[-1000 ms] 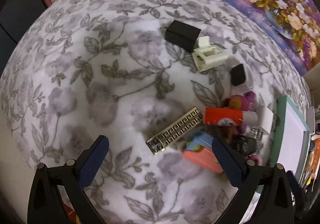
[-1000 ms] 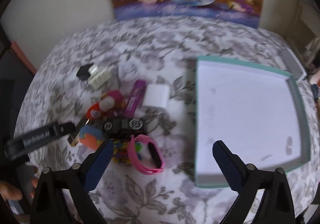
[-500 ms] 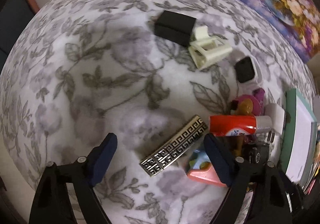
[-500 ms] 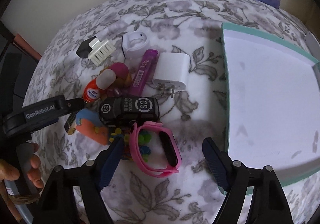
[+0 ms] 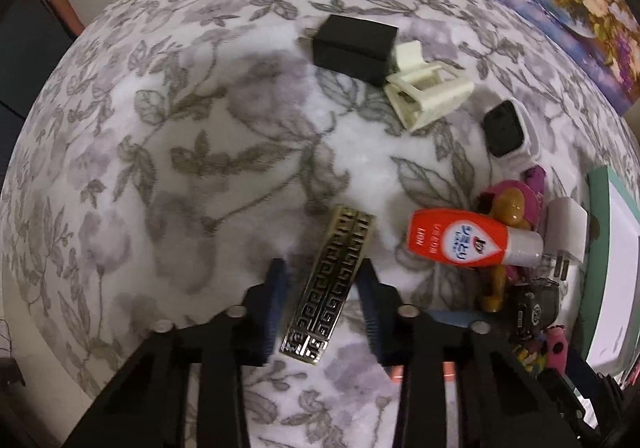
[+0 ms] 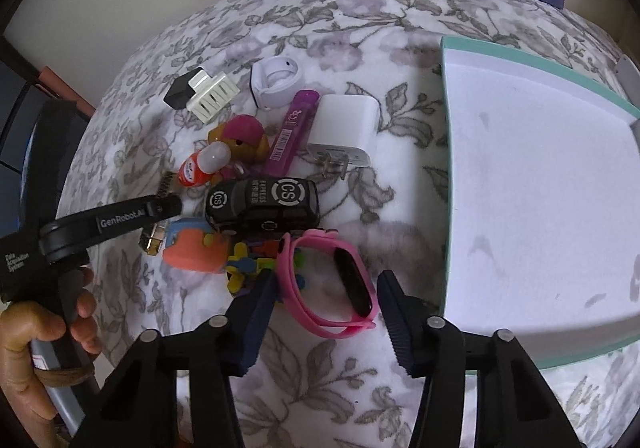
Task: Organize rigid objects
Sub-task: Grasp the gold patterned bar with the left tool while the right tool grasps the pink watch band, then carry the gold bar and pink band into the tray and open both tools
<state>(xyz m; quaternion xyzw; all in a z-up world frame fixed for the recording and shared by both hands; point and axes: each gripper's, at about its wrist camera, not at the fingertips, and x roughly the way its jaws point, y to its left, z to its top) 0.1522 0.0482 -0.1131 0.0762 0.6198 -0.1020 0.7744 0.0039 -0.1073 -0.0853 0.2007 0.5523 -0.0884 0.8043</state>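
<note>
Floral tablecloth (image 5: 168, 151) fills both views. Teal-rimmed white tray (image 6: 536, 47), right half of right wrist view; left wrist view shows only its edge at far right. Black toy car (image 6: 262, 199), centre, clear in right view only. Pink watch band (image 6: 332, 284) lies between right gripper (image 6: 326, 312) fingers, set apart, contact unclear. Left gripper (image 5: 322, 308), lower centre: fingers narrowed beside gold patterned bar (image 5: 330, 284), grip not confirmed. Black adapter (image 5: 354, 47), upper centre.
</note>
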